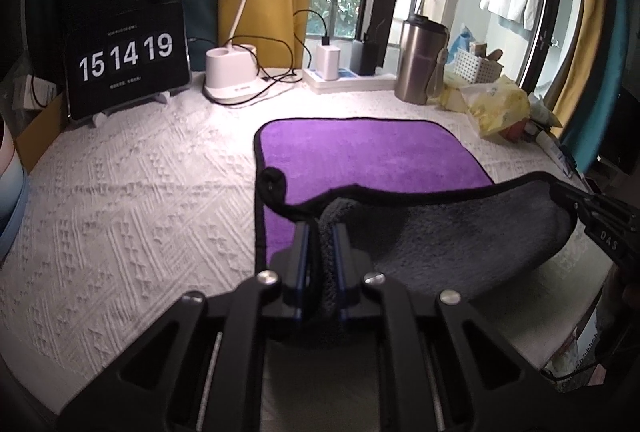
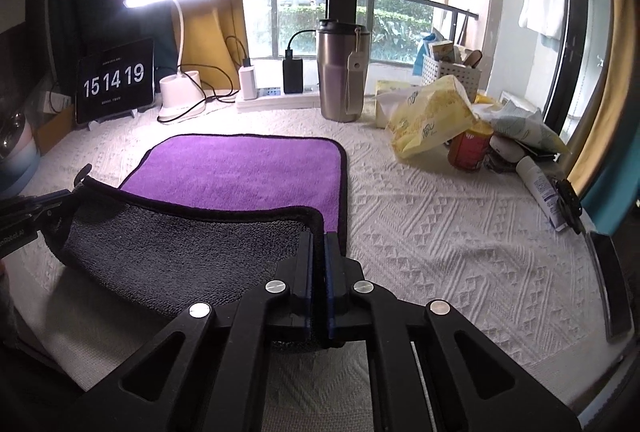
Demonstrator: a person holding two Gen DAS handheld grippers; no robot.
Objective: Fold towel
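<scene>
The towel (image 1: 360, 155) is purple on top and grey underneath, with a black hem. It lies on the white textured tablecloth (image 1: 132, 199). Its near edge is lifted, so the grey underside (image 1: 472, 232) faces me. My left gripper (image 1: 320, 228) is shut on the near left corner. My right gripper (image 2: 319, 238) is shut on the near right corner of the towel (image 2: 248, 167). The right gripper also shows at the right edge of the left wrist view (image 1: 600, 220), and the left gripper shows at the left edge of the right wrist view (image 2: 36, 211).
At the back stand a tablet clock (image 1: 126, 61), a lit desk lamp (image 1: 236, 79), a charger and power strip (image 1: 332, 71) and a steel tumbler (image 1: 420, 63). Yellow tissue packs (image 2: 432, 115), a red can (image 2: 470, 147), a tube (image 2: 540, 191) and a white basket (image 2: 452, 71) crowd the right side.
</scene>
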